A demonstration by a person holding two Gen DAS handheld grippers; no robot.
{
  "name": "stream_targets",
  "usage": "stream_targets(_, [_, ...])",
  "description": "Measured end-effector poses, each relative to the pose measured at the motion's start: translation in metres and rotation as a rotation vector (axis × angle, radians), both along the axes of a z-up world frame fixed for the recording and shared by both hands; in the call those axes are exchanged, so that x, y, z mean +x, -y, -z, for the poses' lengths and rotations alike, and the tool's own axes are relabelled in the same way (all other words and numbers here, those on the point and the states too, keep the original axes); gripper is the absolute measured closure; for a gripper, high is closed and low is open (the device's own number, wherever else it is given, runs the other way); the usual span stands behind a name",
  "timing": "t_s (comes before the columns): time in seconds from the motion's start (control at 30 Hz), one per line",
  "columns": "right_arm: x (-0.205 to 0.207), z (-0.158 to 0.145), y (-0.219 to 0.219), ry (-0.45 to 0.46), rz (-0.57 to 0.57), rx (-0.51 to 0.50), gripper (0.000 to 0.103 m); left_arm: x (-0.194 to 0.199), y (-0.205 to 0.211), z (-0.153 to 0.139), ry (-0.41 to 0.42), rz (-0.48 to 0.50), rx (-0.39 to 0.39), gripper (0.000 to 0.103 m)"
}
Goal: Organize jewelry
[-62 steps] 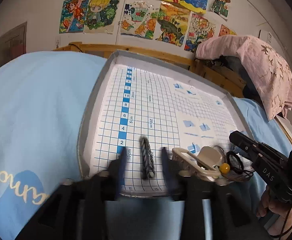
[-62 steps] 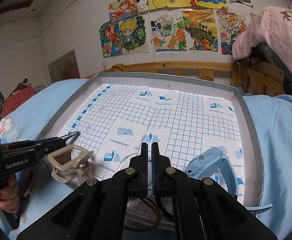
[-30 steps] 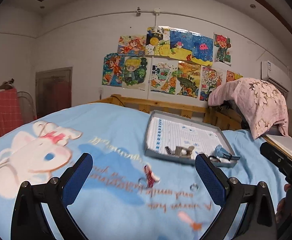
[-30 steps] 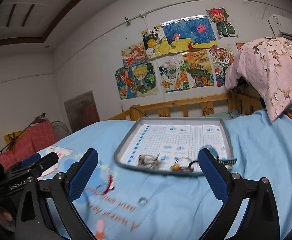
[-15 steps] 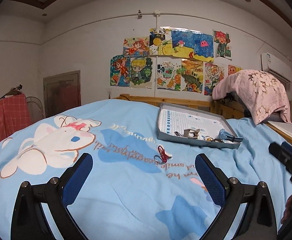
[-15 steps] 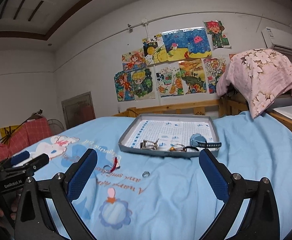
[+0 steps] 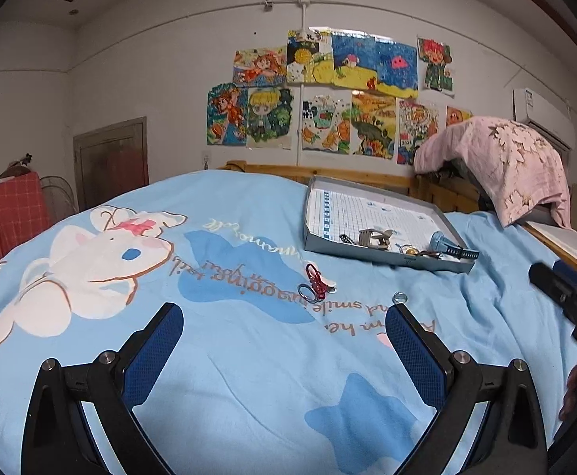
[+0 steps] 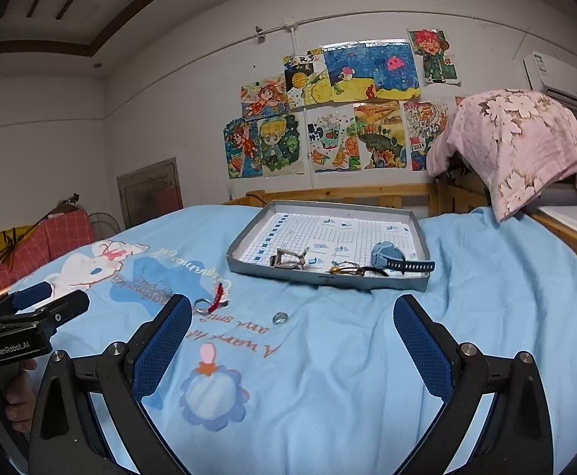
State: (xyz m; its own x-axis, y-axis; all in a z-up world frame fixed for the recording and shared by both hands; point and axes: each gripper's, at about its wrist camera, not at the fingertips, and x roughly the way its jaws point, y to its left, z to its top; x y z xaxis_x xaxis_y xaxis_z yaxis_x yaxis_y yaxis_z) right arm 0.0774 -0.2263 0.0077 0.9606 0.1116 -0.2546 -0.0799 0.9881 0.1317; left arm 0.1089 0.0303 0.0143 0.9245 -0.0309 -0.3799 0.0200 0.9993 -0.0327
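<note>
Hovering: both grippers spread apart, empty | ring on bedsheet | tray beyond

My bed, under a light-blue cartoon sheet, carries a grey tray; a red-tasselled ring charm and small silver ring lie on the sheet nearby.

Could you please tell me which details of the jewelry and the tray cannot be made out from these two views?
- Small ring on the bedspread: too small in both views to show any stone or pattern.
- Tangle by the blue watch: right wrist view, pieces overlap, too small to count.
- Tray front floor: left wrist view, hidden by its near wall.
</note>
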Motion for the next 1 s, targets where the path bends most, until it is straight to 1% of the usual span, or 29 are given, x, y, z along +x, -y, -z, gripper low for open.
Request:
stream_targets(0.1, [0.011, -0.008, 0.002, 0.007, -0.001, 0.004, 0.003, 0.011, -0.002, 0.0, -0.015, 0.001, -0.005, 0.0])
stream_targets(0.2, [0.024, -0.017, 0.002, 0.023, -0.005, -0.024, 0.003, 0.025, -0.003, -0.003, -0.018, 0.005, -0.001, 0.0])
stream_targets(0.37, [0.048, -0.032, 0.0, 0.069, -0.006, -0.075, 0.003, 0.049, -0.003, -0.013, 0.013, -0.009, 0.0, 0.0])
stream_targets(0.5, [0.068, -0.047, -0.002, 0.122, -0.007, -0.086, 0.003, 0.07, 0.001, -0.024, 0.052, -0.017, -0.016, 0.0])
stream_targets(0.67, [0.09, -0.058, -0.011, 0.157, -0.02, -0.099, 0.003, 0.095, 0.004, -0.03, 0.076, -0.022, -0.035, 0.0])
stream_targets(0.83, [0.116, -0.054, -0.016, 0.156, -0.03, -0.111, 0.003, 0.121, 0.007, -0.023, 0.064, -0.023, -0.03, 0.0])
stream_targets(1.0, [0.141, -0.032, -0.012, 0.088, -0.039, -0.099, 0.003, 0.145, 0.008, -0.001, 0.024, -0.055, -0.004, 0.0])
